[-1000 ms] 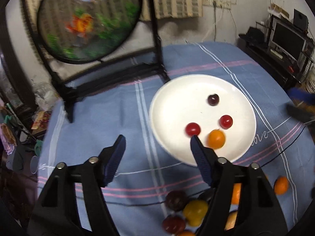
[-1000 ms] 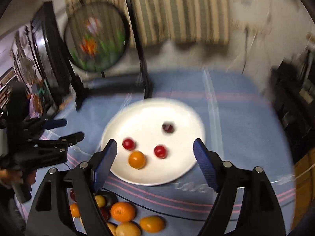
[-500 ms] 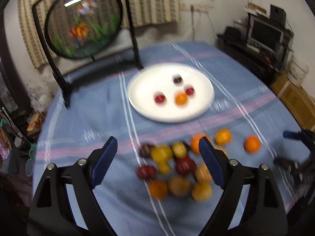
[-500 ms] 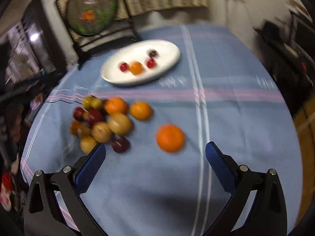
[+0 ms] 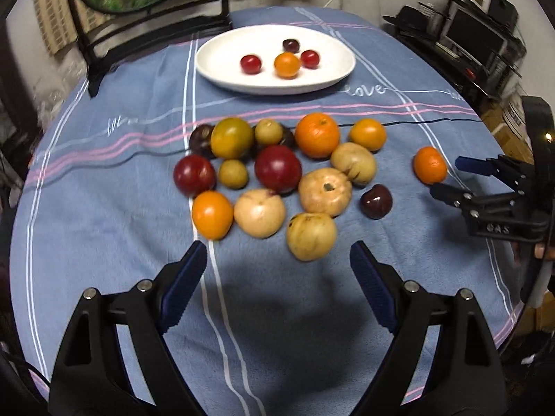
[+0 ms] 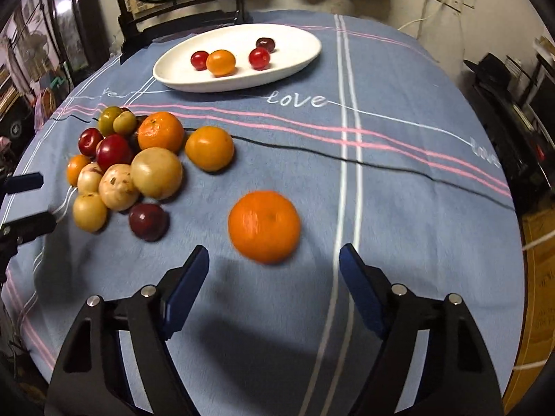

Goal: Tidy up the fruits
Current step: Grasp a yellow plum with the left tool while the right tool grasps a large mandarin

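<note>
On the desk's blue striped cloth (image 5: 104, 242), a heap of loose fruit (image 5: 277, 173) lies near the middle, with a lone orange (image 6: 264, 226) apart to its right. Beyond it, the white plate (image 5: 215, 66) holds two red fruits, one orange and one dark. Left claw (image 5: 277, 270) hovers just short of the heap, jaws apart and empty; right claw (image 6: 274, 267) hovers by the lone orange, likewise spread, gripping nothing.

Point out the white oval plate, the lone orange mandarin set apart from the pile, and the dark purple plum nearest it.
white oval plate (image 6: 298, 59), right wrist view, bare right inner surface.
lone orange mandarin (image 6: 264, 226), right wrist view, middle of peel.
dark purple plum (image 6: 148, 221), right wrist view, centre of skin.
</note>
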`<state>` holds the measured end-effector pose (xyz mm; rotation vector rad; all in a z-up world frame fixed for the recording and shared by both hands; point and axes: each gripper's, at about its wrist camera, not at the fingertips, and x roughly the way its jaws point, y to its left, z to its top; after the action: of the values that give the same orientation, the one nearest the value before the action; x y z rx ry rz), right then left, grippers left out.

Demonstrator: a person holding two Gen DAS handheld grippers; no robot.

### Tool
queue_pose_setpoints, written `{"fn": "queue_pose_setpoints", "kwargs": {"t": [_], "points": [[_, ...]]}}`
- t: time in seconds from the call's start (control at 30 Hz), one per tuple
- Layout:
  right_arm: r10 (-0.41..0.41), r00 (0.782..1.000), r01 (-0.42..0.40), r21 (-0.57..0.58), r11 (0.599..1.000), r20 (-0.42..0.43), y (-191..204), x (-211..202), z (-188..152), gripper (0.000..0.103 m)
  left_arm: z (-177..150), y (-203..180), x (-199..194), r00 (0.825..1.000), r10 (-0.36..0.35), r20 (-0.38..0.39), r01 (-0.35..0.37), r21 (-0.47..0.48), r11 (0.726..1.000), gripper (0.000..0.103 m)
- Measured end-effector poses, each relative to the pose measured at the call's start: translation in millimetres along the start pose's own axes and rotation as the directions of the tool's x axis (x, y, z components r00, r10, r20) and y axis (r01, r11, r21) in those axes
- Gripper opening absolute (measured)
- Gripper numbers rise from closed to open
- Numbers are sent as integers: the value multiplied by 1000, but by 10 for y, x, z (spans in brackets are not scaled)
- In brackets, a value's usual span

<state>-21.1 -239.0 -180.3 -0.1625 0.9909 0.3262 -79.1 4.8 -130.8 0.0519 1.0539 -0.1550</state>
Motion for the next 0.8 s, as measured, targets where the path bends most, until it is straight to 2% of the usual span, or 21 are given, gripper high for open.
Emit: {"fn": "queue_pose_setpoints", "kwargs": {"t": [0.07, 0.1, 0.13, 0.23, 0.43, 0.57, 0.67, 0.7, 0.73, 0.8], "points": [[13, 1000, -14, -27, 1000, -25, 12, 123, 81, 63, -17, 23, 47, 1000, 5, -10, -5, -31, 1000, 86], [31, 998, -33, -35, 999, -52, 12, 189, 105, 46, -11, 28, 71, 1000, 8, -15, -9, -39, 999, 85], [28, 999, -30, -48, 998, -45, 15, 184, 123, 44, -3, 24, 97, 1000, 12, -19, -13, -46, 999, 85], [84, 994, -86, -34, 996, -63, -30, 134, 113, 43, 32, -17, 155, 1000, 14, -24, -15, -58, 998, 85], [127, 989, -128, -21, 992, -71, -100, -15, 40, 43, 63, -113, 294, 999, 11, -38, -13, -68, 998, 82], [138, 988, -140, -20, 990, -69, -56, -46, 23, 43, 113, -142, 432, 998, 11, -58, -16, -81, 997, 72], [148, 987, -149, -14, 989, -65, -41, -69, 3, 43, 129, -161, 479, 997, 57, -57, -61, -67, 996, 69], [149, 987, -151, -14, 988, -63, -36, -80, -2, 43, 130, -156, 467, 997, 54, -54, -58, -71, 996, 66], [152, 986, -153, -12, 988, -62, -27, -91, -10, 43, 134, -144, 444, 998, 49, -49, -52, -74, 996, 60], [152, 987, -152, -9, 988, -58, -19, -109, -28, 43, 132, -130, 414, 998, 36, -52, -39, -70, 997, 55]]}}
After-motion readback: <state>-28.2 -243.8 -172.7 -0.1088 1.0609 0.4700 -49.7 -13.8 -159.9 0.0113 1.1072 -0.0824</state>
